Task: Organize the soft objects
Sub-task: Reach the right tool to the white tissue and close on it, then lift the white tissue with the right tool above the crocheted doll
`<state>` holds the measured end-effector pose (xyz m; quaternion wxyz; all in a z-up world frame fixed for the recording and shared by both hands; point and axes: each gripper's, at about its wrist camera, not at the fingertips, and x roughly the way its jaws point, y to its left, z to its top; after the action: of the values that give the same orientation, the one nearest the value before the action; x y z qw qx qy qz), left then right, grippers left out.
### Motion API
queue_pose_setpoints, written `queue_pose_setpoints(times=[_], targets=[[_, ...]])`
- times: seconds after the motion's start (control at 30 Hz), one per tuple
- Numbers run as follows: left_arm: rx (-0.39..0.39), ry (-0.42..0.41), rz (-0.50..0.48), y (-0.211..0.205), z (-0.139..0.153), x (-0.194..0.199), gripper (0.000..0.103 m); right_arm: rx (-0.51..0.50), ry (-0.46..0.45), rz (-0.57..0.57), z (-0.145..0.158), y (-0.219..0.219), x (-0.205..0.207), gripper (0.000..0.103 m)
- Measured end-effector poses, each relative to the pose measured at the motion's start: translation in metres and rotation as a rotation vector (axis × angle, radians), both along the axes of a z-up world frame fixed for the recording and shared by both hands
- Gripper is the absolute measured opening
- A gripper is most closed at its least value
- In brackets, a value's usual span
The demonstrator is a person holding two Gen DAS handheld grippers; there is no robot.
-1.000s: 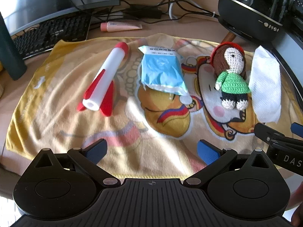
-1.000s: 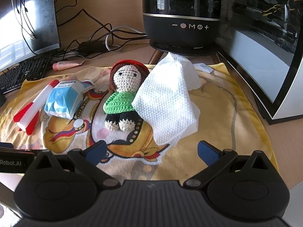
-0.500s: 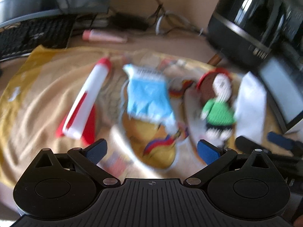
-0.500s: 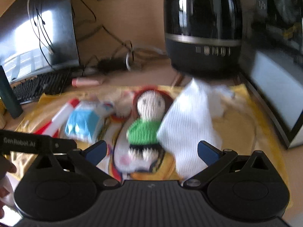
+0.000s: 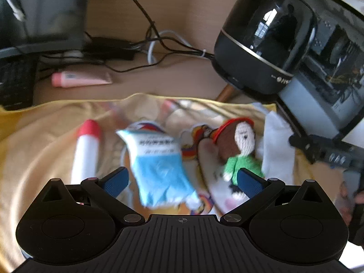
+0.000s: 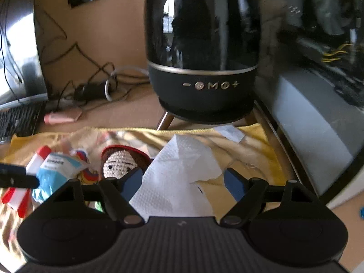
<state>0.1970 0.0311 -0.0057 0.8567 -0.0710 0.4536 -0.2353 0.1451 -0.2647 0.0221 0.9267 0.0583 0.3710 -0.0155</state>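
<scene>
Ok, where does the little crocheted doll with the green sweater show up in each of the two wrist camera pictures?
Left wrist: the crocheted doll in the green sweater lies right of centre, above the left gripper's right finger.
Right wrist: only its head shows, lower left, behind the right gripper's left finger.
Shared landmark: the white paper towel beside it, on its right in both views.

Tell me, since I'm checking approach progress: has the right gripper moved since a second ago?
Yes. The right gripper has advanced toward the black speaker, its fingers now straddling the white tissue.
</scene>
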Motion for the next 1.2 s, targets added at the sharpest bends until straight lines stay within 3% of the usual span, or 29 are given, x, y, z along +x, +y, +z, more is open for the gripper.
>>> queue_pose_setpoints(times=[0.07, 0.13, 0.27, 0.4, 0.5, 0.53, 0.57, 0.6, 0.63, 0.67, 0.77, 0.83, 0.97, 1.07, 1.2], targets=[[-0.051, 0.050, 0.011, -0.001, -0.002, 0.008, 0.103, 0.078, 0.059, 0.041, -0.005, -0.006, 0.013, 0.081], [-0.081, 0.055, -0.001, -0.004, -0.001, 0.011, 0.103, 0.086, 0.078, 0.085, -0.009, -0.007, 0.023, 0.082], [0.006, 0.011, 0.024, -0.017, 0.003, 0.010, 0.103, 0.058, 0.127, 0.226, -0.024, -0.010, 0.042, 0.084], [0.042, 0.020, 0.103, -0.022, 0.013, 0.010, 0.103, 0.139, 0.202, 0.361, -0.042, -0.020, 0.055, 0.082], [0.083, 0.024, 0.123, -0.025, 0.027, 0.012, 0.103, 0.178, 0.220, 0.389, -0.045, -0.032, 0.057, 0.079], [0.104, 0.021, 0.122, -0.027, 0.033, 0.012, 0.103, 0.192, 0.225, 0.399, -0.046, -0.036, 0.058, 0.075], [0.124, 0.018, 0.119, -0.029, 0.038, 0.012, 0.103, 0.205, 0.231, 0.408, -0.048, -0.040, 0.059, 0.062], [0.136, 0.017, 0.115, -0.030, 0.043, 0.012, 0.103, 0.218, 0.237, 0.417, -0.049, -0.044, 0.059, 0.043], [0.141, 0.017, 0.111, -0.030, 0.049, 0.012, 0.103, 0.232, 0.243, 0.426, -0.050, -0.048, 0.060, 0.030], [0.138, 0.022, 0.109, -0.031, 0.056, 0.013, 0.103, 0.254, 0.268, 0.421, -0.048, -0.051, 0.062, 0.007], [0.093, 0.052, 0.106, -0.031, 0.078, 0.018, 0.103, 0.313, 0.285, 0.435, -0.023, -0.059, 0.063, 0.005], [0.059, 0.047, 0.085, -0.033, 0.095, 0.022, 0.103, 0.357, 0.249, 0.452, 0.010, -0.063, 0.063, 0.005], [0.042, -0.044, 0.087, -0.044, 0.114, 0.026, 0.103, 0.705, 0.155, 0.415, 0.058, -0.069, 0.066, 0.005], [0.018, -0.032, 0.214, -0.049, 0.091, 0.027, 0.103, 0.799, 0.042, 0.380, 0.060, -0.055, 0.062, 0.007], [-0.051, 0.146, 0.416, -0.034, 0.042, 0.025, 0.103, 0.915, 0.048, 0.276, 0.027, -0.044, 0.053, 0.007]])
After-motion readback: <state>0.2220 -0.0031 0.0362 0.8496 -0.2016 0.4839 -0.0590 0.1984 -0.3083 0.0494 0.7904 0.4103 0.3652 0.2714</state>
